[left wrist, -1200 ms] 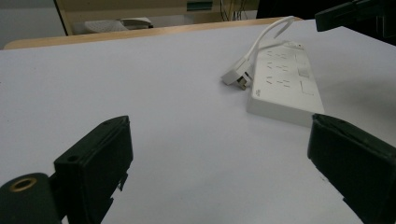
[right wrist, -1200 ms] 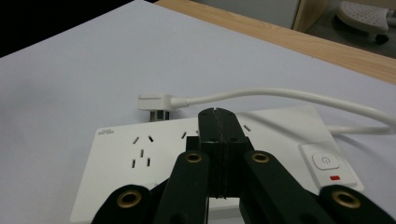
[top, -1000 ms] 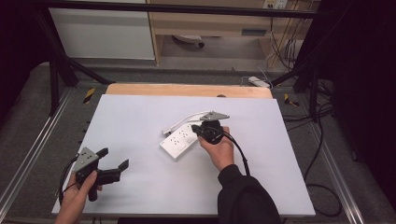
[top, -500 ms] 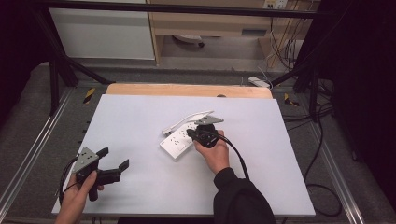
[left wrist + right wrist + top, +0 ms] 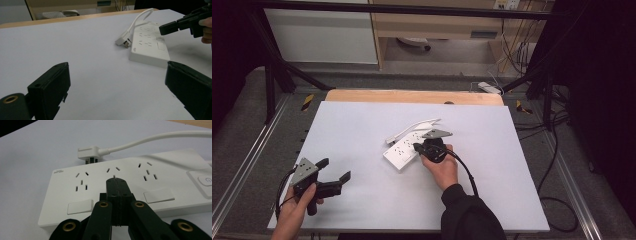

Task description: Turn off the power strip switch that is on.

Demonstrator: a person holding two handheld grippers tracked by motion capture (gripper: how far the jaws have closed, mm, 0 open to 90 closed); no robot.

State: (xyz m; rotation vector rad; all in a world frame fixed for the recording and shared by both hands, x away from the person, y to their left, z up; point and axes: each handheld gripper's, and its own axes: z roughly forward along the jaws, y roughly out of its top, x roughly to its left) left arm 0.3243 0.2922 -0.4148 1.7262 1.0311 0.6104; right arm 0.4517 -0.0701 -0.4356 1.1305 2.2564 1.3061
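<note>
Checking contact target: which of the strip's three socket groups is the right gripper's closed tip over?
The middle socket group of the power strip: the shut right gripper covers it; outer groups are clear.

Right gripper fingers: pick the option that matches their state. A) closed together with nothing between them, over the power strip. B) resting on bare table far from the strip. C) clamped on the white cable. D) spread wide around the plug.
A: in the right gripper view the right gripper has its fingers pressed together, with nothing between them, above the middle outlets of the power strip.
</note>
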